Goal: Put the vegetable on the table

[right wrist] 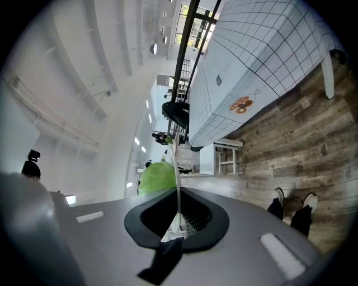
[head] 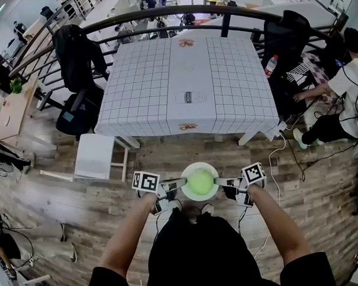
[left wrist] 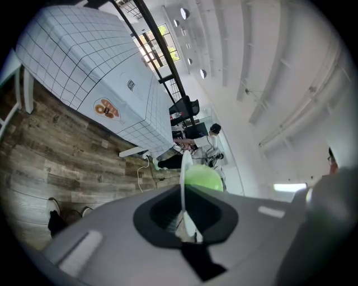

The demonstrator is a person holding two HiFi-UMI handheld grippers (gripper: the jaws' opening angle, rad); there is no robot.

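- Head view: the green vegetable (head: pixel 200 182) sits in a white plate (head: pixel 186 194) that you carry between the two tools, above the wooden floor (head: pixel 51 198) and well short of the tabletop (head: pixel 188 80).
- Your left tool (head: pixel 181 182) is clamped thin on the plate's left rim, and your right tool (head: pixel 218 181) on its right rim. Each tool's own view shows the rim edge-on between its jaws.
- Hold both pinches firm and your hands level with each other. I judge a tilt would let the round vegetable roll off.
- Walk up to the near edge, steering clear of the white stool (head: pixel 95 156). Lift the plate over the checked cloth and set it flat before you loosen either tool.
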